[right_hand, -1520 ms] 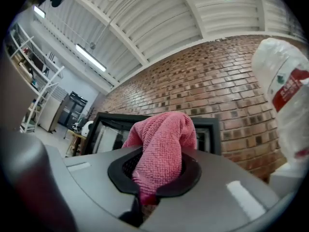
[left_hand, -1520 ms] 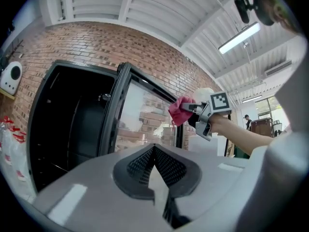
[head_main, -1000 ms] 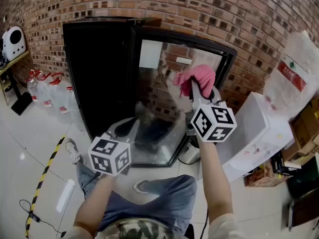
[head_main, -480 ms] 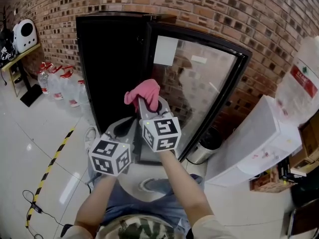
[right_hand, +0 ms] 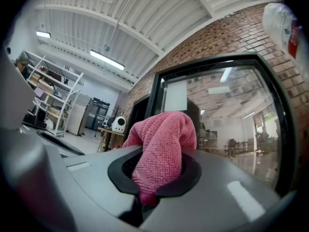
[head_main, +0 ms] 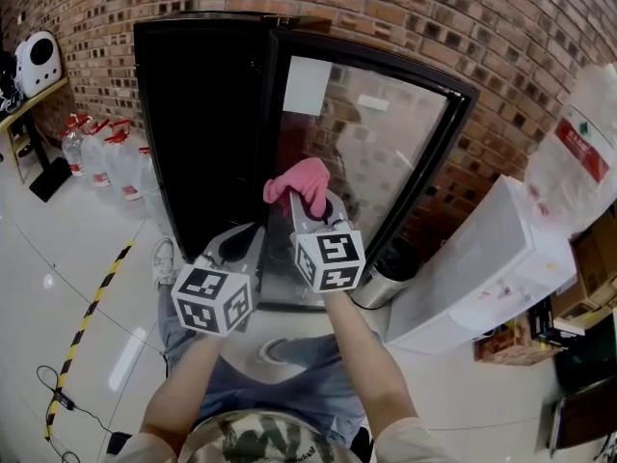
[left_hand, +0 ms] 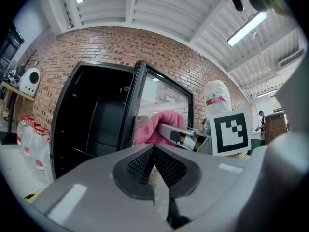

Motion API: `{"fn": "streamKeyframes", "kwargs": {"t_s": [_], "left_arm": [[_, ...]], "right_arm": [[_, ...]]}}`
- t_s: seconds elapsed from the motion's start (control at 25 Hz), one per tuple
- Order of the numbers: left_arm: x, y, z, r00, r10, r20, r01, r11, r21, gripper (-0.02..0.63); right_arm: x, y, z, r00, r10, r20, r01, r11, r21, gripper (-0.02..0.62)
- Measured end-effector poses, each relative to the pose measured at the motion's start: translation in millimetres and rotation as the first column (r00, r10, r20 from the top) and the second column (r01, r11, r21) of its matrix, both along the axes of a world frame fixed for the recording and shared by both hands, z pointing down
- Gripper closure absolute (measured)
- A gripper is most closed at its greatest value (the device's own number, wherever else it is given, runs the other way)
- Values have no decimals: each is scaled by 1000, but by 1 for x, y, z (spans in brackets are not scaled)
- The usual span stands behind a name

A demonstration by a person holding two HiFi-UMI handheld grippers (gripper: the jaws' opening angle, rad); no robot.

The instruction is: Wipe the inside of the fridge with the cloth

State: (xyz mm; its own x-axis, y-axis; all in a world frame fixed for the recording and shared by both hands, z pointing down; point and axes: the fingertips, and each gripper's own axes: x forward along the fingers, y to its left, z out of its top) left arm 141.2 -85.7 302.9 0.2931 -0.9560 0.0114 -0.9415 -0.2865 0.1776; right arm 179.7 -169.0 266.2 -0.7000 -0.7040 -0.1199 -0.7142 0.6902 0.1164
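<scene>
Right gripper point(head_main: 310, 208): jaws clamped on pink cloth point(head_main: 301, 183); one fold pinched between the tips, the rest bunched over and ahead of them. Raised ahead of and to the right of the left gripper.
Left gripper point(head_main: 243, 244): jaws pressed together, nothing between. Held lower, just beside the right gripper's marker cube point(head_main: 330, 258).
Fridge point(head_main: 202, 114): black, open, dark interior straight ahead of the left gripper. Cloth level with the edge where door meets cabinet; contact unclear.
Glass door point(head_main: 386, 152): swung open, directly beyond the right gripper.
Steel bin point(head_main: 386, 280): on floor, below and right of the right gripper, at the door's foot.
Water bottles point(head_main: 106, 162): on floor, well left of the left gripper.
Brick wall point(head_main: 434, 17): behind fridge.
</scene>
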Motion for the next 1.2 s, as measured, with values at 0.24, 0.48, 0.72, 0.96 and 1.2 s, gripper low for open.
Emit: {"fn": "streamKeyframes", "kwargs": {"t_s": [0.24,0.48,0.72,0.96,1.2], "left_arm": [[26,-11,9,1000,13,-2,-13,1000,6,617],[32,-16,18,1000,-13,10,13,1000,-4,617],[26,-16,25,999,-37,-35,37,999,-1,617],[33,-15,38,999,-38,12,38,999,-7,617],[20,-11,40,996,-77,47,76,997,32,617]], "right_arm": [[83,-33,15,993,117,-21,-118,992,-40,571],[164,-61,27,970,237,-45,-240,969,-56,571],[206,-71,29,953,303,-6,-303,951,-59,571],[130,-30,46,987,160,32,-159,987,-37,571],[30,3,74,1000,3,-25,-4,999,-35,570]]}}
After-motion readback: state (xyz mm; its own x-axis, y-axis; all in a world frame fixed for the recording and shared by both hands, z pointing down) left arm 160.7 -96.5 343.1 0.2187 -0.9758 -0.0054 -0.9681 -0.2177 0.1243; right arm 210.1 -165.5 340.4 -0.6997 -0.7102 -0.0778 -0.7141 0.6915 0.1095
